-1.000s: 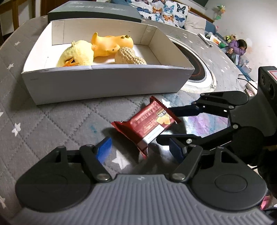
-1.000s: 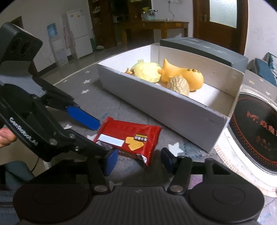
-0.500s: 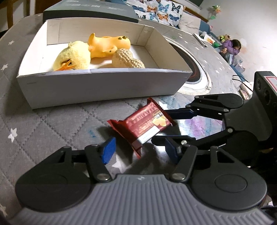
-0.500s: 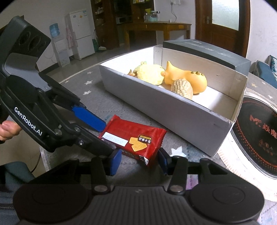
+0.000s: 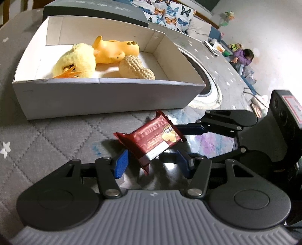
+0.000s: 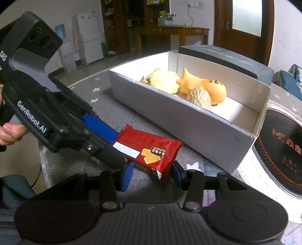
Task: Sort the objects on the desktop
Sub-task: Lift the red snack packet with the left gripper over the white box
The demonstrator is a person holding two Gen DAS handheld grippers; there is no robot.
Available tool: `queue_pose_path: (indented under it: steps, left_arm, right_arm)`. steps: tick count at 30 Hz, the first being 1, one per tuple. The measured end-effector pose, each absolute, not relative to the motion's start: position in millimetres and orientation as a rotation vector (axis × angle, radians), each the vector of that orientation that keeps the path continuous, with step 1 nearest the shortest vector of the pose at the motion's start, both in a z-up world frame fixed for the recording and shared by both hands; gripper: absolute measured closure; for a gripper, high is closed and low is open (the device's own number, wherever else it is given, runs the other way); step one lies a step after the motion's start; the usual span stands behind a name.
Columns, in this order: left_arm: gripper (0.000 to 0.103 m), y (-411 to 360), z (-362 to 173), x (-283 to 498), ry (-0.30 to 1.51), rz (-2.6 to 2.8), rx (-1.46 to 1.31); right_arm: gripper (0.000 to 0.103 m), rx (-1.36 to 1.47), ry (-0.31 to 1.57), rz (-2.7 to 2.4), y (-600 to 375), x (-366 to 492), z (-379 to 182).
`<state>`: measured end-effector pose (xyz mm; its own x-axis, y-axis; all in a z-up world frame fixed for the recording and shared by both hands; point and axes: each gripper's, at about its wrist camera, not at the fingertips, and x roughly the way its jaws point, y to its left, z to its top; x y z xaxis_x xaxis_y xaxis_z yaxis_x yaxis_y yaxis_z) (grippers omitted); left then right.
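A red wafer packet (image 5: pixel 152 139) (image 6: pixel 147 148) lies tilted on the grey quilted tabletop, just in front of the white cardboard box (image 5: pixel 94 94) (image 6: pixel 188 128). My right gripper (image 6: pixel 152 177) (image 5: pixel 172 143) is shut on the packet's near end, a blue pad on either side. From the other side, my left gripper (image 5: pixel 152 163) (image 6: pixel 118 148) straddles the packet and its jaws are closing. Its left pad touches the wrapper, while a gap remains at the right pad. In the box lie a yellow plush chick (image 5: pixel 75 60), an orange rubber toy (image 5: pixel 115 49) and a peanut toy (image 5: pixel 135 68).
A dark box lid (image 5: pixel 94 9) (image 6: pixel 226 56) stands behind the white box. A round induction cooker (image 6: pixel 279 147) (image 5: pixel 207 88) is set into the table beside it. A person's hand (image 6: pixel 7 133) holds the left gripper. Another person (image 5: pixel 243 56) sits far off by the wall.
The left gripper's jaws have narrowed a good deal around the packet. The right gripper's jaws closed in a little onto the packet's end. The packet has stayed in place.
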<state>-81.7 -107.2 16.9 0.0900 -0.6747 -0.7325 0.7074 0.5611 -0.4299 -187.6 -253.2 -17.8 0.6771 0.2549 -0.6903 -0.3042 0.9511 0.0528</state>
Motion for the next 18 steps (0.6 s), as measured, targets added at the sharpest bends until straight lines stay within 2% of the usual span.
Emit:
queue_pose_path:
  steps: [9,18]
  left_arm:
    - [0.046,-104,21,-80,1.067,-1.039,-0.008]
    - [0.046,-96,59,-83,1.0,-1.055,-0.049]
  right_arm:
    - [0.057,-0.055,0.755,0.314,-249,-189,-16]
    - [0.057,-0.072,0.69,0.312,-246,-198,16]
